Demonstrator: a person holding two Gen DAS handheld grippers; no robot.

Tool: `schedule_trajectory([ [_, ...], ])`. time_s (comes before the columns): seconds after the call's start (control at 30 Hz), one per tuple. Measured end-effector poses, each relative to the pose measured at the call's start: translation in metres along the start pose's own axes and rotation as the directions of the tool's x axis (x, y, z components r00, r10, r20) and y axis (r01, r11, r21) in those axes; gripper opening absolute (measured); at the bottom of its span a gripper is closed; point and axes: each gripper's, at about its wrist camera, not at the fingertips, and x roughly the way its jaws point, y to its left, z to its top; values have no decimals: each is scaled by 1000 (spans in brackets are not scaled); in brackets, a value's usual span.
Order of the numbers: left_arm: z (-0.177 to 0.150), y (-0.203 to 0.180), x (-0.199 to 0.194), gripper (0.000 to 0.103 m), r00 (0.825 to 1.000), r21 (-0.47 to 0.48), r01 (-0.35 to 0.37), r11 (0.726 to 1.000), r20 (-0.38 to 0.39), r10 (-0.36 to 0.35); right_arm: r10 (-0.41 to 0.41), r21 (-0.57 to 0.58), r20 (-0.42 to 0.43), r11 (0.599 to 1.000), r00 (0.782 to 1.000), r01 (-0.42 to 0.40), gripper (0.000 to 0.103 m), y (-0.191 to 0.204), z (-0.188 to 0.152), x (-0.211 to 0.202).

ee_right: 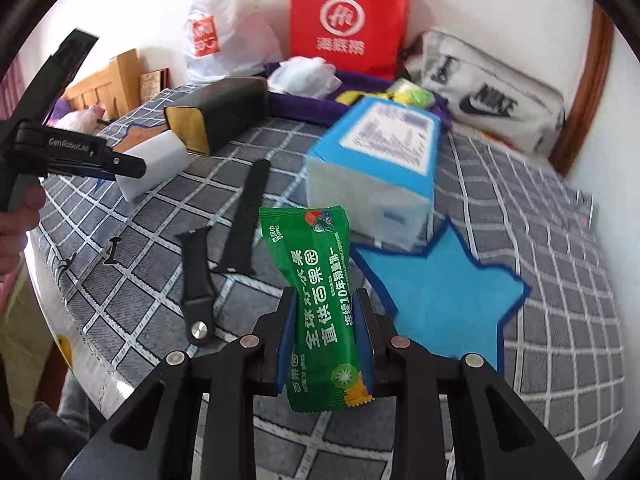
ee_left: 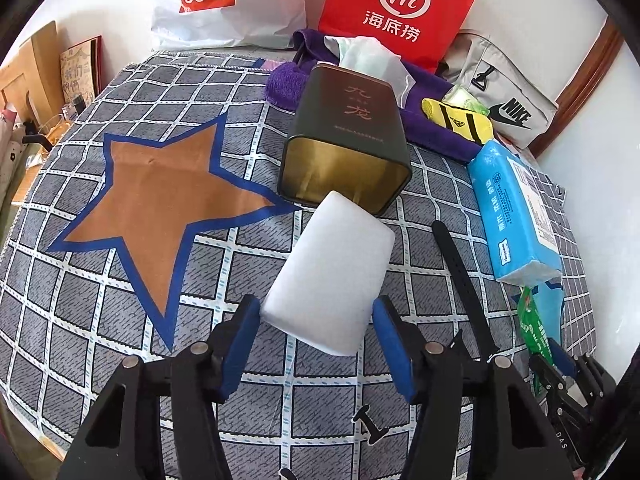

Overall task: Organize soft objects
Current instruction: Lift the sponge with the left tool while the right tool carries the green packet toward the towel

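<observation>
Two soft things held: a white sponge block (ee_left: 330,270) and a green snack packet (ee_right: 320,304)
Sponge block: clamped at its near end between the blue pads of the left hand-held gripper (ee_left: 316,316), its far end pointing at the mouth of the dark tin (ee_left: 348,136)
Snack packet: pinched upright in the right hand-held gripper (ee_right: 325,312), above the checked cloth (ee_right: 540,240)
Tin: lying on its side, open end toward the sponge
Blue tissue pack (ee_right: 376,168): on the cloth just beyond the packet, beside a blue star patch (ee_right: 440,296)
Black watch straps (ee_right: 240,220): two, flat on the cloth, left of the packet
Back wall: red paper bag (ee_left: 400,8), white Miniso bag (ee_left: 224,0), grey Nike pouch (ee_left: 504,96)
</observation>
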Motion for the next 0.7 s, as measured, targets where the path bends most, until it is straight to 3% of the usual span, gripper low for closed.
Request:
schedule_trajectory([
  [0.27, 1, -11, -17, 54, 1000, 33, 18, 999, 21, -19, -11, 67, -55, 998, 998, 15, 28, -17, -13, 4],
  [0.7, 15, -26, -58, 54, 995, 46, 34, 998, 89, -38, 50, 69, 52, 996, 997, -54, 28, -20, 13, -41],
])
